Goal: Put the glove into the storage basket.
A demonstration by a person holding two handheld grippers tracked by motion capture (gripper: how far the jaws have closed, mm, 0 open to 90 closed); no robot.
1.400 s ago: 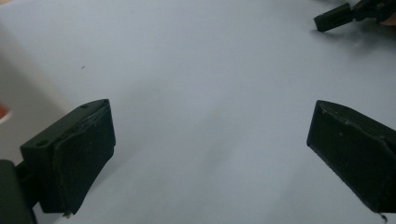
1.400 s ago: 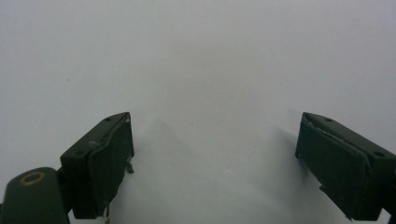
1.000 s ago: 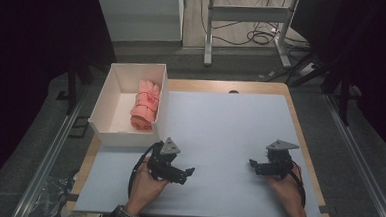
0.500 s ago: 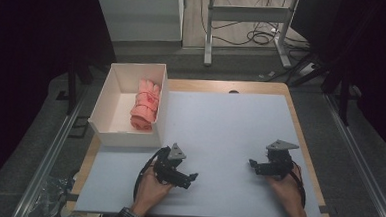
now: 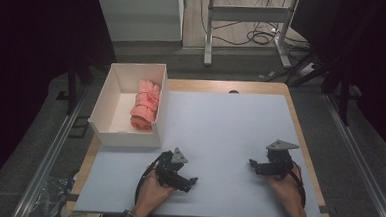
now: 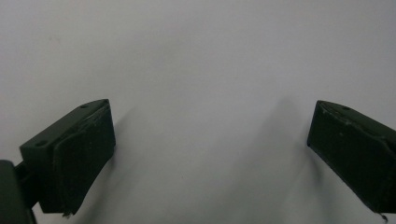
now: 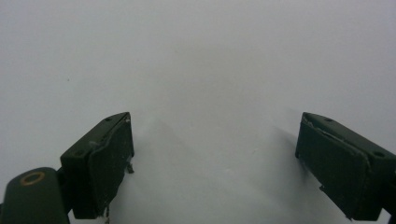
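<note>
white cardboard walls stand at my far left — an open box (image 5: 112, 100) sitting at the left edge of the surface (image 5: 230, 125), hanging partly off its wooden rim. inside it, against the right wall, lies a pink rolled cloth (image 5: 145, 105), bundled lengthwise. moving right, my left hand (image 5: 151, 194) comes up from the near edge and holds my left gripper (image 5: 189, 182) low over the pale sheet, well apart from the box, its nose pointing right. in the left gripper view my jaws are spread wide, with bare white surface between the two black pads and soft shadows under each. further right, my right gripper (image 5: 254, 165) rests in my right hand (image 5: 287, 191) near the right side of the sheet, grey plate on top, nose pointing left toward the other one. in the right gripper view those jaws are spread wide too — nothing pinched, just pale surface between them.
</note>
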